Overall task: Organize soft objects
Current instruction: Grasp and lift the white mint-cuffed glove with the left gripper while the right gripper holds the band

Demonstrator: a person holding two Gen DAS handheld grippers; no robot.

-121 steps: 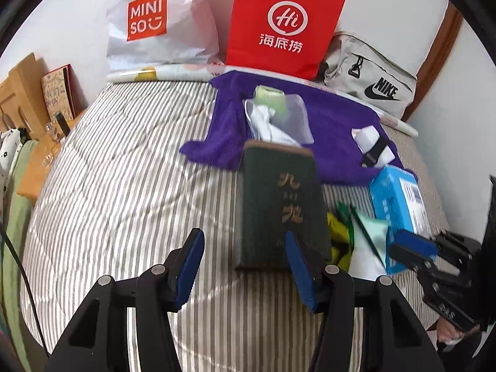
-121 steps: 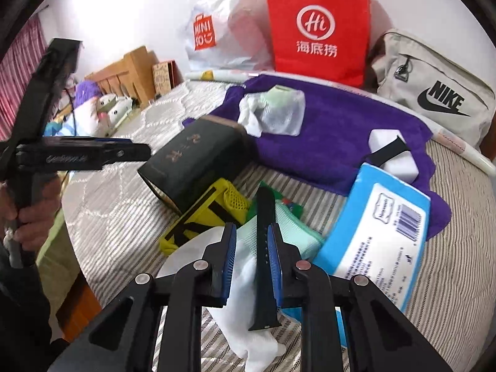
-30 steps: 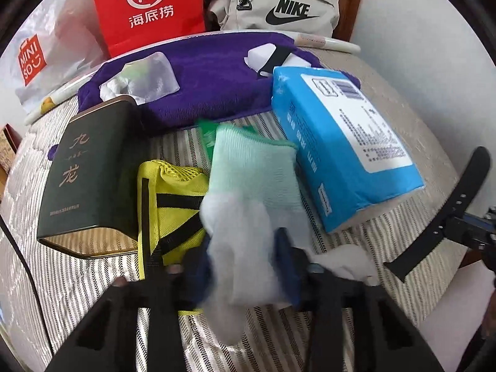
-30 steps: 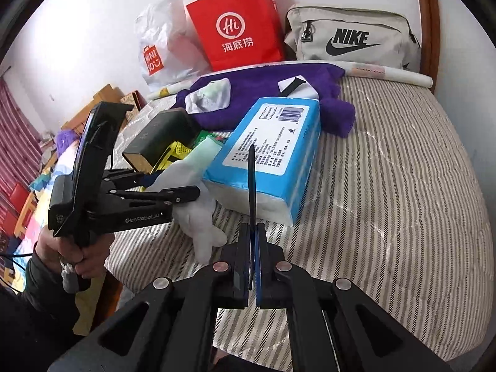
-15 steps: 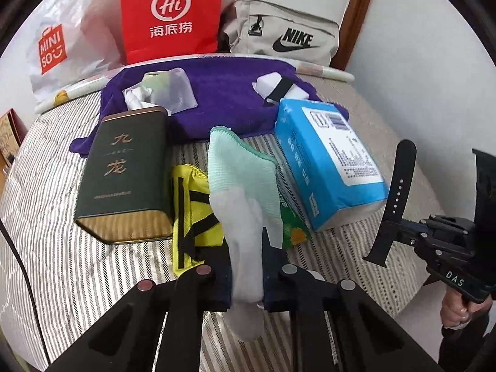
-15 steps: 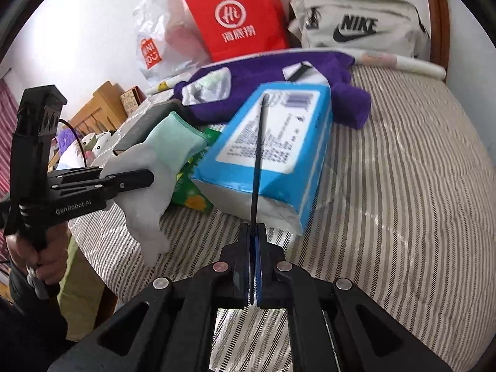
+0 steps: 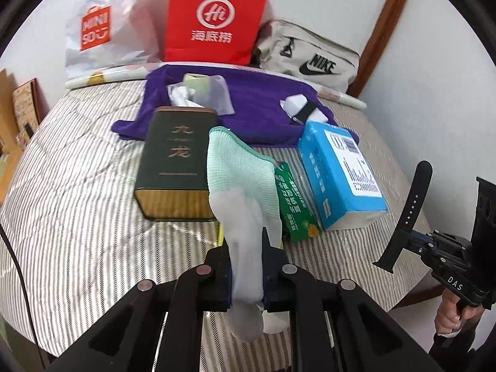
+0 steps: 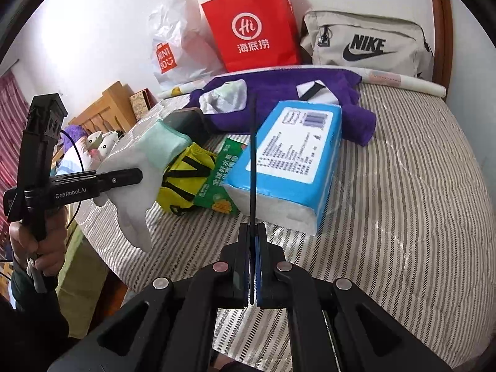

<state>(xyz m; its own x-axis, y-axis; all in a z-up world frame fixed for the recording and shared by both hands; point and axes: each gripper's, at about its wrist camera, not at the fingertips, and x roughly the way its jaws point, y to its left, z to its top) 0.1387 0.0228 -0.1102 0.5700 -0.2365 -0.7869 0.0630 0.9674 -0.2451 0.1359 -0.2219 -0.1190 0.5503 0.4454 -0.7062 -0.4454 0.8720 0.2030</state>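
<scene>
Mint-and-white glove (image 7: 245,192) now lifted clear of bed (image 7: 77,192), pinched in left gripper (image 7: 246,266); a second ago it lay on pile beside tissue pack (image 7: 338,167); right gripper (image 8: 252,248) stays clenched on black strap (image 8: 252,155); both items ready for sorting.

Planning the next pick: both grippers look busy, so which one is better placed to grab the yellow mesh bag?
Left, probably. The left gripper, shut on the glove, hangs right beside the yellow mesh bag. The right gripper, clamping the black strap, sits farther back.
</scene>
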